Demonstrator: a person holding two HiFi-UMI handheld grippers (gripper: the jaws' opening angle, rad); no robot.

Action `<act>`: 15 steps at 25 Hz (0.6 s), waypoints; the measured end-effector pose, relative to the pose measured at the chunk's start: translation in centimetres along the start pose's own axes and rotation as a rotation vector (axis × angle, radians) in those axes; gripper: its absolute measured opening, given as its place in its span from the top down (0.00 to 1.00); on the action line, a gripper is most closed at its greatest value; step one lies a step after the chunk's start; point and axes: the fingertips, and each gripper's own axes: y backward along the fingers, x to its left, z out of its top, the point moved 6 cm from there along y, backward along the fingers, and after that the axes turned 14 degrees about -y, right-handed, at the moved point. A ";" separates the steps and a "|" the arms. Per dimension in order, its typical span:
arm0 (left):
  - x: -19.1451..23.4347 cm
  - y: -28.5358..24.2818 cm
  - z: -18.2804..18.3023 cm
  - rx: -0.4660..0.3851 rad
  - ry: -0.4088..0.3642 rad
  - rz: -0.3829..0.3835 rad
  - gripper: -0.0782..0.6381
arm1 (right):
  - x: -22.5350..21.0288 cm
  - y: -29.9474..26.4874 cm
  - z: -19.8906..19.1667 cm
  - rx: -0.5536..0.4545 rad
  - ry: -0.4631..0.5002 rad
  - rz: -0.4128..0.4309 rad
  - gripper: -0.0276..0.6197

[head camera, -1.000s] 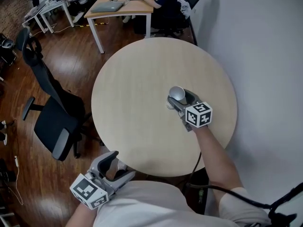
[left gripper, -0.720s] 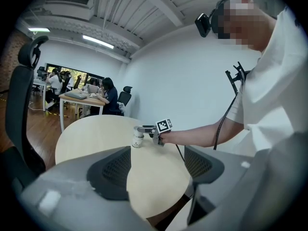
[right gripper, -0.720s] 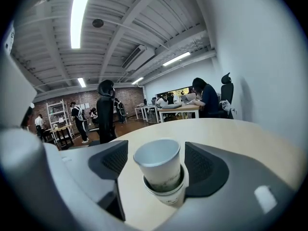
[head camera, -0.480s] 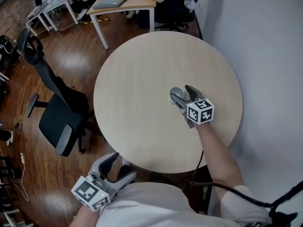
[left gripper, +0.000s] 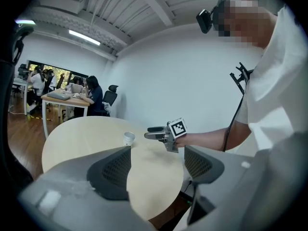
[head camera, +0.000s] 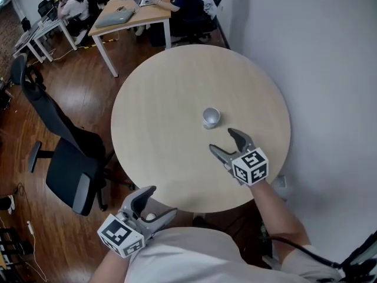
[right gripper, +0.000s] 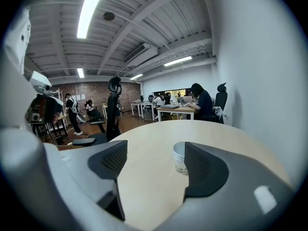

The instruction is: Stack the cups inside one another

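A small white cup (head camera: 211, 117) stands upright near the middle of the round wooden table (head camera: 159, 128); ridged rims below its lip suggest nested cups (right gripper: 180, 157). My right gripper (head camera: 225, 142) is open above the table, a short way on the near side of the cup, with nothing between its fingers. My left gripper (head camera: 154, 204) is open and empty, held low off the table's near edge by my body. The left gripper view shows the cup (left gripper: 128, 138) far ahead and the right gripper (left gripper: 153, 132) beside it.
A black office chair (head camera: 65, 152) stands left of the table. A white wall (head camera: 318, 69) runs close along the right. Desks (head camera: 126, 16) with seated people are at the back. Wooden floor lies around the table.
My right gripper has let go of the cup and drawn back toward me, open. The cup stays standing on the table. The left gripper has hardly moved.
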 end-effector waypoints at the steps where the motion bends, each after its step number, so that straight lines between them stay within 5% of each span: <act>1: 0.5 0.7 -0.3 -0.008 -0.012 -0.015 0.39 | 1.6 0.7 -0.8 0.004 -0.001 -0.009 0.38; 9: 6.3 9.2 -3.1 -0.088 -0.097 -0.140 0.39 | 16.7 2.5 -6.5 0.091 0.005 -0.087 0.38; 15: 9.6 16.5 -7.2 -0.094 -0.091 -0.192 0.39 | 26.7 4.0 -9.3 0.028 -0.084 -0.210 0.38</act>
